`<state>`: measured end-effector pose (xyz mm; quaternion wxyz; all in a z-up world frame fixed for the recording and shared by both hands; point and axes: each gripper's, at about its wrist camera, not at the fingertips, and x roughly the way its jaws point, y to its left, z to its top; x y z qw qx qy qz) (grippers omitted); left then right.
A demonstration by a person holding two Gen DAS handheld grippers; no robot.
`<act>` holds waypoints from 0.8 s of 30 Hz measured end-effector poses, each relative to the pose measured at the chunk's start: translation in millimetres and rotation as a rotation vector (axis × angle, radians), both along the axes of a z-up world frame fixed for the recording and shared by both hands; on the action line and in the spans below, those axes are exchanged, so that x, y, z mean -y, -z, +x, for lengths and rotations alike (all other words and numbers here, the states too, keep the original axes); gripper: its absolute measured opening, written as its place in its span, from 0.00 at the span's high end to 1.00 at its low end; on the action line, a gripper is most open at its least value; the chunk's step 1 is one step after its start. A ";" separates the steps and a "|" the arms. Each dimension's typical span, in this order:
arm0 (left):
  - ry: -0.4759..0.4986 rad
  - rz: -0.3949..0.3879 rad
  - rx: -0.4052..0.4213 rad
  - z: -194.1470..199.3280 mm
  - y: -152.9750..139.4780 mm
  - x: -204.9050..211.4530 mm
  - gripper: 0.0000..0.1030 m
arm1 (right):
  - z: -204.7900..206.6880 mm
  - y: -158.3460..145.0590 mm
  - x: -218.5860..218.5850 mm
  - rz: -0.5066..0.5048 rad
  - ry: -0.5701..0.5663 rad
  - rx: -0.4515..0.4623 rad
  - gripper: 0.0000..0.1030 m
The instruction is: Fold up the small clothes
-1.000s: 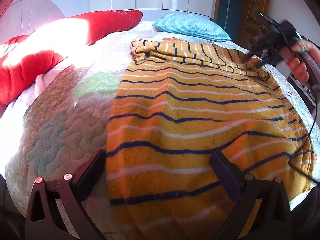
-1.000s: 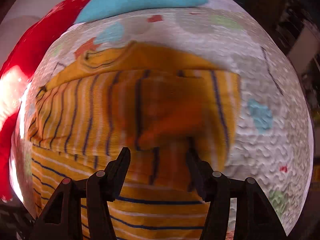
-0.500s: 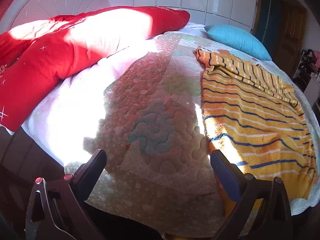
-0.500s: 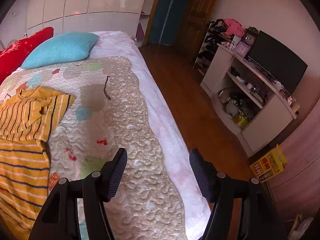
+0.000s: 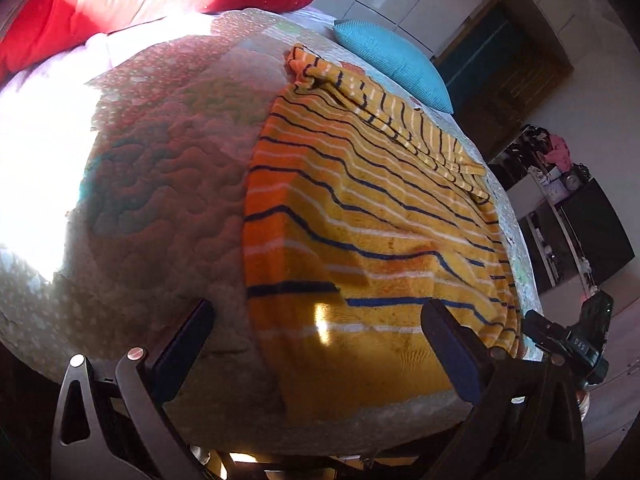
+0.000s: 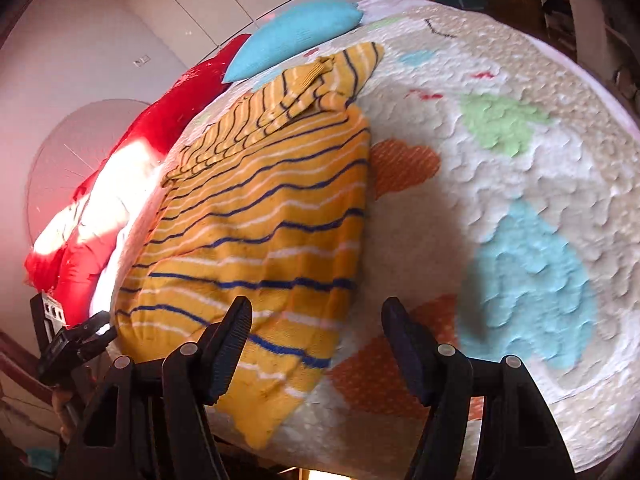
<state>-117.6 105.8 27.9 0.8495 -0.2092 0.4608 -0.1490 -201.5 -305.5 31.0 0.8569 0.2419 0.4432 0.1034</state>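
Striped yellow sweater [image 5: 360,216] lies flat on quilt [image 6: 500,208] near bed's foot edge; left gripper [image 5: 316,356] and right gripper [image 6: 316,344] both spread, empty, right just widened.

We are seeing bare quilt [image 6: 500,184] lying open to the right of the striped garment [image 6: 256,216], nothing standing on it. Another open stretch of quilt is lying to its left, toward the red cushions [image 5: 132,4]. The blue pillow [image 5: 392,60] is blocking the far end, just beyond the folded sleeve. Both grippers are hovering at the near edge, apart from each other.
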 end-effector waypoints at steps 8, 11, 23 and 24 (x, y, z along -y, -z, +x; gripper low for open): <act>0.044 -0.230 -0.012 -3.8 5.0 -0.7 0.00 | -2.4 15.8 -43.6 0.136 -0.066 0.022 0.30; 0.052 -0.229 -0.010 -7.7 5.9 6.2 0.00 | -5.8 19.7 -55.9 0.163 -0.095 0.030 0.30; -0.021 -0.010 -0.068 -3.2 2.4 12.1 0.87 | -11.5 29.1 -46.0 0.141 -0.023 0.011 0.73; -0.020 -0.023 -0.082 -1.0 4.5 10.0 0.89 | -10.4 28.5 -48.0 0.114 -0.018 0.006 0.78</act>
